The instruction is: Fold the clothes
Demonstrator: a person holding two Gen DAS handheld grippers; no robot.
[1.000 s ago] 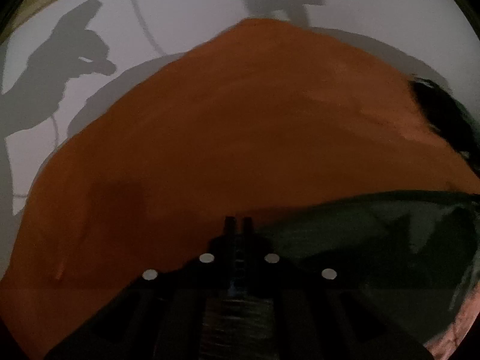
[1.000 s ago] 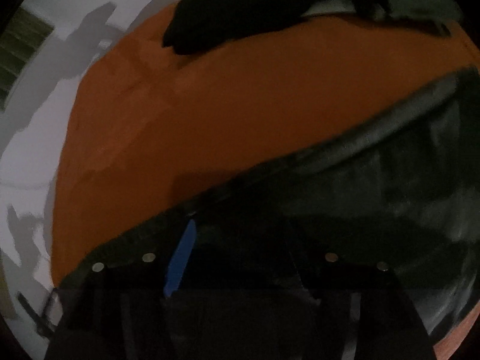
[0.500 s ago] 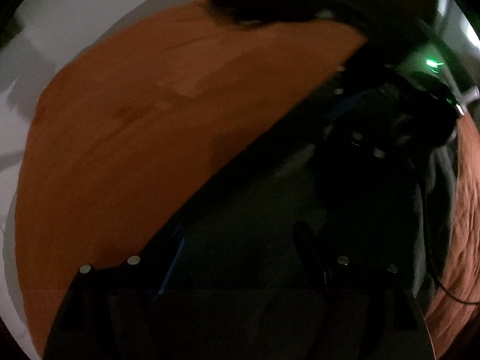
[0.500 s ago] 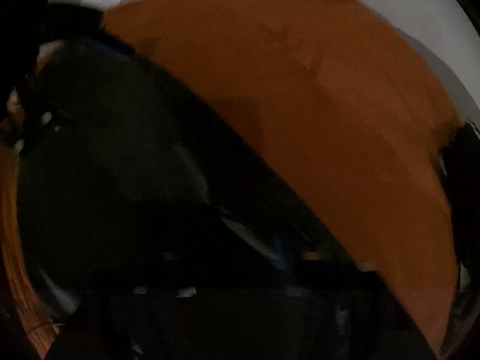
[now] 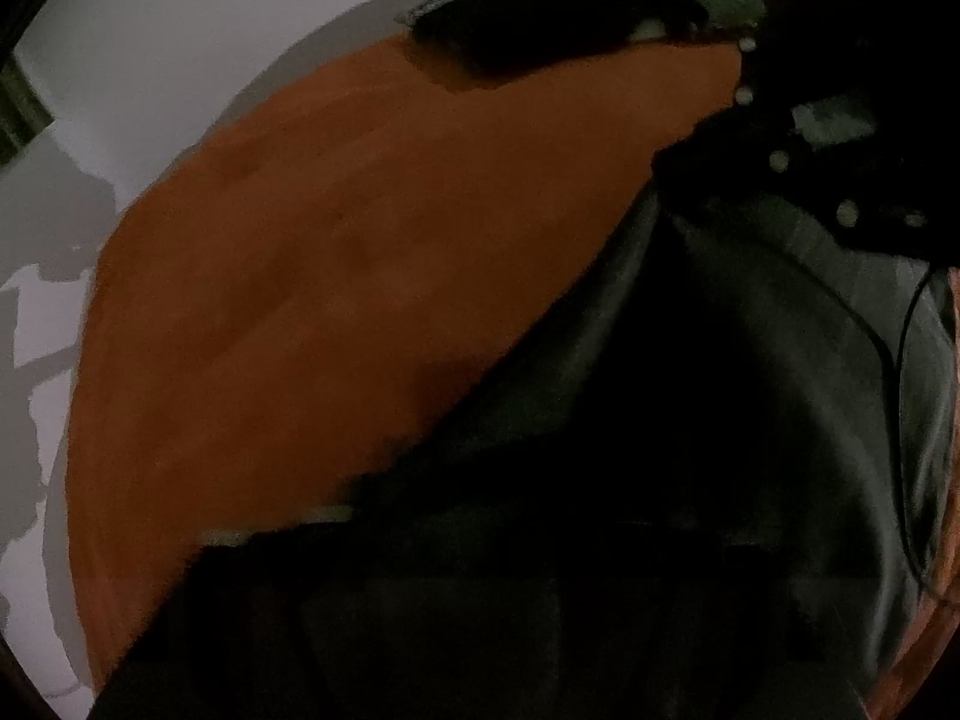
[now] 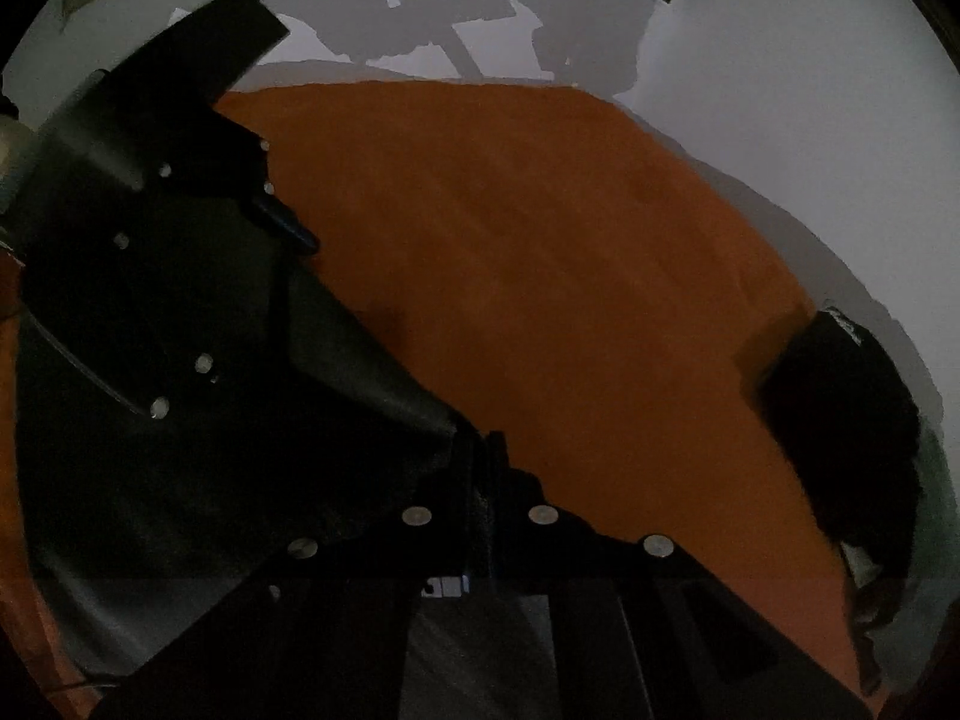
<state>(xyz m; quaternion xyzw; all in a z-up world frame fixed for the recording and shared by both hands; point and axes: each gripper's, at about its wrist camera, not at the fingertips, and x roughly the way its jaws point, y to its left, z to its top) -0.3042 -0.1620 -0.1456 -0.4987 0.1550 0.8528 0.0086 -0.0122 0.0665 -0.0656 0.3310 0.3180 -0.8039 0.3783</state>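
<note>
The orange worktop (image 6: 570, 276) is a matte, even surface with a curved far edge against a pale grey wall (image 6: 780, 60) that carries hard-edged shadows. Compared with one second ago, both views have rolled: the garment edge crosses the worktop on an opposite diagonal in each.

The dark garment (image 6: 252, 480), a smooth, faintly sheened fabric with a thick straight hem, lies on the near side of the worktop, between the two grippers. A second black bundle of clothing (image 6: 840, 420), soft and lumpy, sits at the far edge, well apart.

The left gripper (image 6: 288, 222), black and blocky with pale screw heads, rests at the garment's hem; its fingers are closing, and whether fabric lies between them cannot be told. The right gripper (image 6: 480, 450), wide open a second ago, has its fingers pressed together at the garment's corner; whether they pinch the fabric cannot be told.
</note>
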